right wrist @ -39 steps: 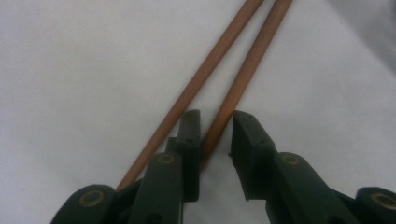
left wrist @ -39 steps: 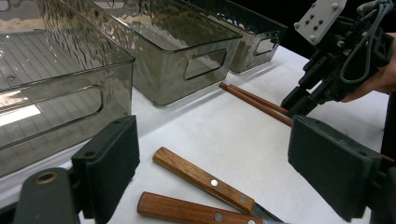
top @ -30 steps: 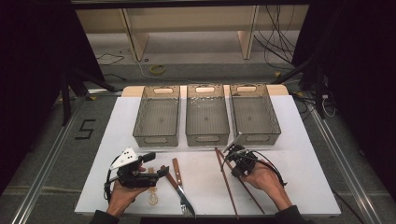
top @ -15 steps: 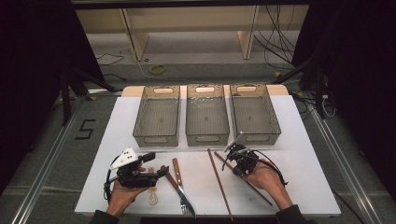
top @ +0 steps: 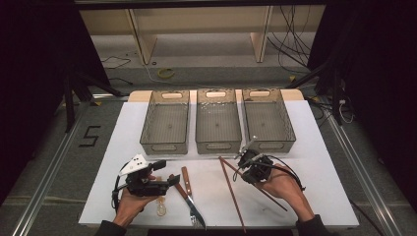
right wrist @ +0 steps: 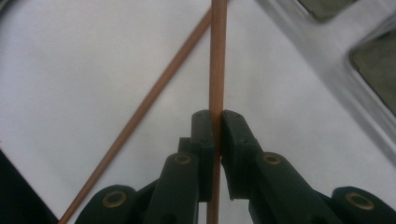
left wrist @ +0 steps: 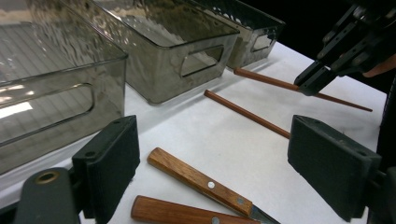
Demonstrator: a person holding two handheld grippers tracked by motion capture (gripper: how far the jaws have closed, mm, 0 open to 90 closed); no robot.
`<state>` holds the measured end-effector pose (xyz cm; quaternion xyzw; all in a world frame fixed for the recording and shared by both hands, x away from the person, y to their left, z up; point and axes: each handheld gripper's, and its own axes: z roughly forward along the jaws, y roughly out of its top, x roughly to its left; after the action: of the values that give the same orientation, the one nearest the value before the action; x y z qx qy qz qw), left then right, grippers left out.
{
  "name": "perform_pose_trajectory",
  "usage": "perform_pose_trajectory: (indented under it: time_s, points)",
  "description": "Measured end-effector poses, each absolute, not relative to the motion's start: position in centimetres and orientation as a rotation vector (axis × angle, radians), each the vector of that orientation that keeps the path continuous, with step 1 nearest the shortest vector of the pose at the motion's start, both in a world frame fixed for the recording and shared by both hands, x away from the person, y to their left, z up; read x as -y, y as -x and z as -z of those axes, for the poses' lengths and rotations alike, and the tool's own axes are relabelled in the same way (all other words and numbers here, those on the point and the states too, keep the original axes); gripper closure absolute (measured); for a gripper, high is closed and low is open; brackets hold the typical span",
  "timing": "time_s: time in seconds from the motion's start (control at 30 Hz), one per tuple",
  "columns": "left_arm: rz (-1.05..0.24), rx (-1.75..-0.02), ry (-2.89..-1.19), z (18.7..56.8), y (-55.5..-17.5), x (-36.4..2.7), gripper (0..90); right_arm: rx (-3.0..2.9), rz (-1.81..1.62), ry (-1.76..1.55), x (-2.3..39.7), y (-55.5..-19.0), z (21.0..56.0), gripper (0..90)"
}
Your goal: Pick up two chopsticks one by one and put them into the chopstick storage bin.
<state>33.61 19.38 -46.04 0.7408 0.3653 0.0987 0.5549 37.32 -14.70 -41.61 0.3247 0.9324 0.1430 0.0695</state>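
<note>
We had the right gripper (right wrist: 215,135) clamped on one chopstick (right wrist: 217,60) at the table's (top: 314,162) five o'clock, the other chopstick (top: 232,192) lying beside it; our left gripper (left wrist: 215,163) stood wide open, empty.

We see two black hand-held grippers. The left hand-held gripper (top: 173,180) carries a pale grey three-cornered plate with dark dots on top, and a black cable trails from its rear. Its blocky black pads (left wrist: 109,161) sit on arms with brass-coloured pivot rivets. The right hand-held gripper (top: 246,151) has matching black arms, brass-ringed pivots and small screw holes in its pads (right wrist: 203,135); black cable loops beside it. Dark sleeves cover both wrists.
</note>
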Motion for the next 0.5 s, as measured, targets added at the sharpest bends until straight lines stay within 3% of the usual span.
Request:
perform_pose_trajectory:
  time_s: [0.5]
  points:
    - [-0.174, -0.717, -1.944, 44.1, -36.0, -16.5, 18.5, -2.884, -0.452, -0.676, 12.0, -35.4, 40.3, 84.4]
